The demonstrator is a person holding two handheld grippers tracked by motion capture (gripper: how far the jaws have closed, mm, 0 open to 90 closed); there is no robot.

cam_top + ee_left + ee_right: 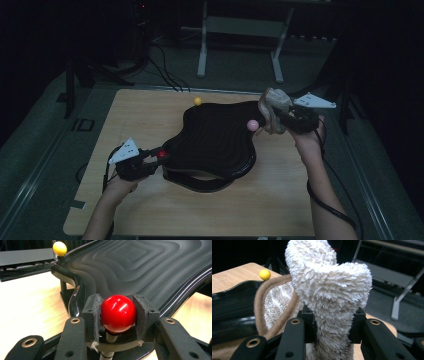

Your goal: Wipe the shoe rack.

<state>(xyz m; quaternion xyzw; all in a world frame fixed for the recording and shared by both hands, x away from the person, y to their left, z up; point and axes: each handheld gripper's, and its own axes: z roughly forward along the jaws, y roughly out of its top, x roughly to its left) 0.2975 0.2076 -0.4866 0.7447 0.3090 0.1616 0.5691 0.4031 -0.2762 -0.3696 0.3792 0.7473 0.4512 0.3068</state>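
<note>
At the lower left of the high view, the left tool (156, 156) pinches the red knob (118, 313) on the black tray (215, 137). At the upper right, the right tool (276, 118) clamps a fluffy cloth (329, 287) at the tray's far corner, beside the pink knob (253, 125).

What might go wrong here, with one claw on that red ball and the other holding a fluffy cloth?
The left claw steadies the black tray only by its red ball, so wiping could make the tray twist or slip. The bunched cloth in the right claw might snag the pink ball.
</note>
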